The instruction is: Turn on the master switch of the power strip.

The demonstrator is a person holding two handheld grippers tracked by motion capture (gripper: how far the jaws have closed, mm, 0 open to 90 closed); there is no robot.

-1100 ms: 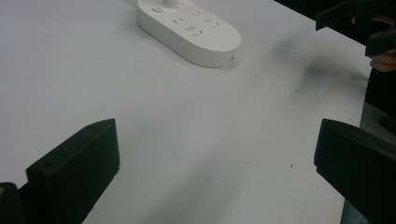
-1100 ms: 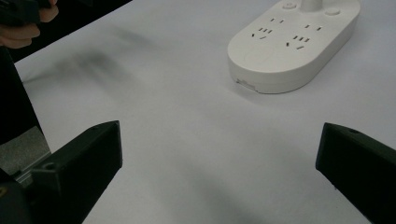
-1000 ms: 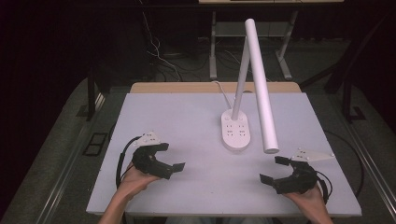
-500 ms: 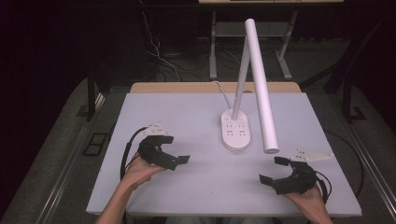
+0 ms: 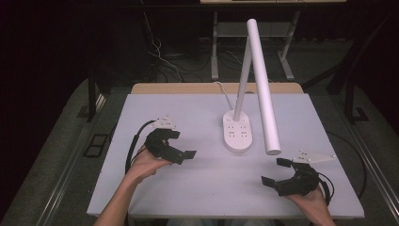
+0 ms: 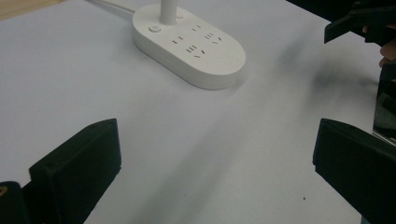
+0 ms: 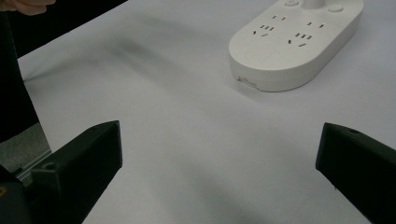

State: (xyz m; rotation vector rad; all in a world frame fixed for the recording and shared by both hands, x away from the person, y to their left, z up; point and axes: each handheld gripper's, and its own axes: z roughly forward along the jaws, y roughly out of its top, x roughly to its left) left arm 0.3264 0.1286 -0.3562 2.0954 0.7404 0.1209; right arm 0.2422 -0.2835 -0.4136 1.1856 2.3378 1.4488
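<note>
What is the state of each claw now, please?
Left claw: open, holding nothing, above the table.
Right claw: open, holding nothing.

Bare table (image 5: 207, 188) lies open between both tongs; the lamp base (image 5: 238, 134) and its overhanging lamp head (image 5: 262, 89) block the middle.
</note>
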